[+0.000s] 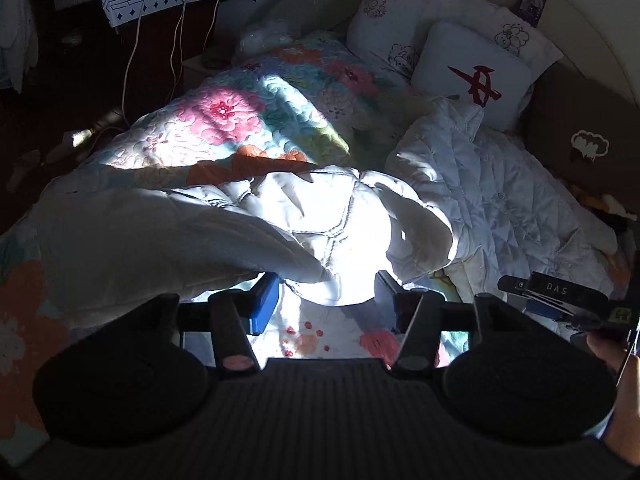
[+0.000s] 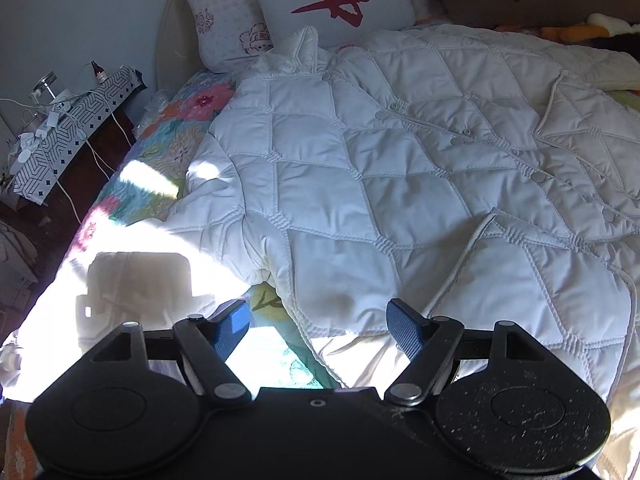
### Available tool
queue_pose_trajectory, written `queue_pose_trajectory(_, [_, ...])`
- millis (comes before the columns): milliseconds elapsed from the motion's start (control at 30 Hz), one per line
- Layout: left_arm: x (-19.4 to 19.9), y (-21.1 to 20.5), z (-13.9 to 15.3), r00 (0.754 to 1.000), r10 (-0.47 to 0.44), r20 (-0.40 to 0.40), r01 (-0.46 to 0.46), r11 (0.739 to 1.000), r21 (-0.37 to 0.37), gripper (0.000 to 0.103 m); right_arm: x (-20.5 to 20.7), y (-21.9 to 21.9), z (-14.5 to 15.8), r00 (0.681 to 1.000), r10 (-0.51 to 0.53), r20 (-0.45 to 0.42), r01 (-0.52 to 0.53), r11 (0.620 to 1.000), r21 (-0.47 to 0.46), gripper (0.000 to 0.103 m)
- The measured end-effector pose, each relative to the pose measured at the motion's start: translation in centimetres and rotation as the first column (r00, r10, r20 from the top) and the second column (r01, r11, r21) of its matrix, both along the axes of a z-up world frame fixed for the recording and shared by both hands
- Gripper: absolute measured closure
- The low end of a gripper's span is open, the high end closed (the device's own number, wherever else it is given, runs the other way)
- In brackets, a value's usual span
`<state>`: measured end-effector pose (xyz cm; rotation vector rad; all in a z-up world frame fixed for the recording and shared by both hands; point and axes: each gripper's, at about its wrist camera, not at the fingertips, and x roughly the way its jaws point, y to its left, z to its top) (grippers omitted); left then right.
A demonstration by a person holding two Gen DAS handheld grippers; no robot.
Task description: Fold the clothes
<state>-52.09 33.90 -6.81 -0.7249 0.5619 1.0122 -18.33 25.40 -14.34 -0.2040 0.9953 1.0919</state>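
A white quilted jacket [image 2: 400, 168] lies spread on the bed, collar toward the pillows, front snaps showing. In the left wrist view its sleeve [image 1: 320, 232] lies bunched in sunlight. My left gripper [image 1: 326, 300] is open, and the sleeve's end lies between its blue fingers. My right gripper [image 2: 318, 328] is open at the jacket's lower hem, over the hem edge and the bedspread. The right gripper also shows at the right edge of the left wrist view [image 1: 560, 300].
The bed has a floral bedspread [image 1: 224, 120]. A white pillow with a red character [image 2: 336, 4] and a flower-print pillow [image 2: 224, 16] lie at the head. A side table with a patterned cloth, cables and bottles [image 2: 64, 120] stands left of the bed.
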Motion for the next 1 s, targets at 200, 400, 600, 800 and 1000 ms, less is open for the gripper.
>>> queue_pose_trajectory(200, [0.7, -0.4, 2.9, 0.995, -0.095, 0.007, 0.095, 0.992, -0.082, 0.036, 0.8, -1.0, 3.5, 1.0, 0.017, 0.016, -0.018, 0.999, 0.04, 0.023])
queue_pose_trajectory(400, [1.9, -0.8, 4.3, 0.978, -0.167, -0.129, 0.166, 0.986, -0.019, 0.019, 2.5, -3.5, 5.0, 1.0, 0.011, -0.006, -0.01, 0.996, 0.094, 0.022])
queue_pose_trajectory(600, [2.4, -1.1, 2.5, 0.963, -0.218, -0.158, 0.192, 0.968, -0.164, 0.019, 5.1, -6.2, 2.0, 0.981, -0.191, 0.04, 0.194, 0.978, -0.081, 0.022])
queue_pose_trajectory(800, [4.8, -0.2, 3.3, 0.954, -0.277, -0.114, 0.247, 0.943, -0.222, 0.018, 7.1, -7.6, 1.4, 0.959, -0.274, 0.069, 0.28, 0.956, -0.085, 0.022])
queue_pose_trajectory(1000, [9.7, -0.7, 5.5, 0.925, -0.325, -0.196, 0.311, 0.945, -0.099, 0.018, 7.0, -7.5, 1.9, 0.975, -0.213, 0.057, 0.215, 0.976, -0.025, 0.022])
